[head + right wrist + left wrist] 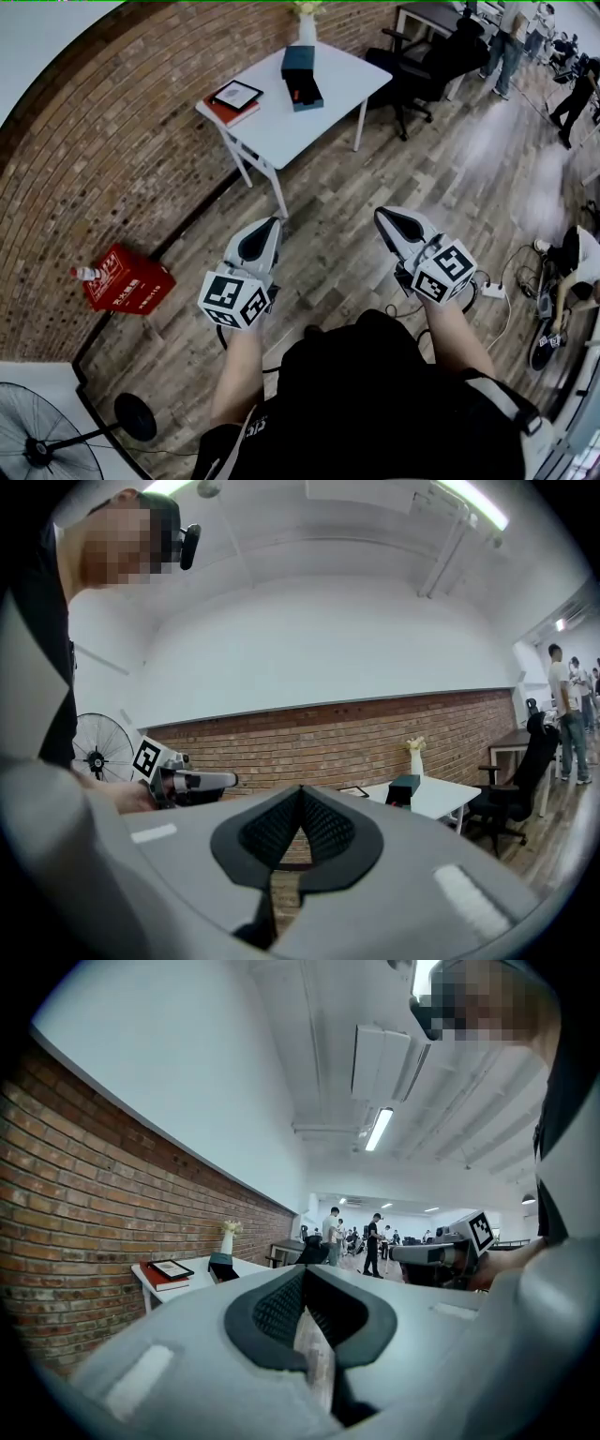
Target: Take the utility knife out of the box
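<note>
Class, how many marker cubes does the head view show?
2: a cube on the left gripper, left of centre; a cube on the right gripper, right of centre. None looks hidden.

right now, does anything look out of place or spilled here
Nothing spilled or damaged. The box sits on the white table. On the floor, a red carton lies askew by the brick wall, and a power strip lies loose at the right.

Dark teal box [300, 64] rests on the white table [337, 103].
</note>
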Action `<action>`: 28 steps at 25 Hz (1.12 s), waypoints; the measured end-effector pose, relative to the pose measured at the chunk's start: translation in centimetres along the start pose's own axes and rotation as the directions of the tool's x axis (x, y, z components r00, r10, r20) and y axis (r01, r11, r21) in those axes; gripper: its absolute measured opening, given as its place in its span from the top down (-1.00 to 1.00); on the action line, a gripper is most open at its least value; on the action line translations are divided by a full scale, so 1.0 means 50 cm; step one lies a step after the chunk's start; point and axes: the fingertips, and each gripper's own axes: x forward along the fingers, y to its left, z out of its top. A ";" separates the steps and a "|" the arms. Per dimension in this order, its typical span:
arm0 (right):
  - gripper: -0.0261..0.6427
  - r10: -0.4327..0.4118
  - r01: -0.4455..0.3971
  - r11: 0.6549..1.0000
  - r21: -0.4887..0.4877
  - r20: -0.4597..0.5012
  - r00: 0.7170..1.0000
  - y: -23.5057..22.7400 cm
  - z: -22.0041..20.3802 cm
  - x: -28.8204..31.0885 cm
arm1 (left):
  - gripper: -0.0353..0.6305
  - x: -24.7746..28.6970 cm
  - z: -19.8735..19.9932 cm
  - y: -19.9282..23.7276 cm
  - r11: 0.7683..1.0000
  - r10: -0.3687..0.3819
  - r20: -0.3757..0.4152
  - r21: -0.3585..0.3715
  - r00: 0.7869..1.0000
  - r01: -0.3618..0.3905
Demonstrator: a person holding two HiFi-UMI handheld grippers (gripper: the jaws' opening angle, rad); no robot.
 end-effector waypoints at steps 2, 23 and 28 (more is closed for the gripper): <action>0.92 0.014 -0.014 1.000 0.001 -0.011 1.000 0.022 -0.007 0.017 | 0.88 -0.017 -0.003 0.015 1.000 0.000 -0.005 -0.006 1.000 0.000; 0.92 0.073 -0.074 0.990 0.116 0.015 0.997 -0.383 -0.022 0.212 | 0.88 0.338 -0.010 0.144 0.994 0.105 -0.128 -0.005 0.986 -0.106; 0.92 0.075 -0.077 0.990 0.120 0.019 0.997 -0.539 0.004 0.244 | 0.88 0.501 0.006 0.168 0.992 0.124 -0.135 -0.017 0.983 -0.127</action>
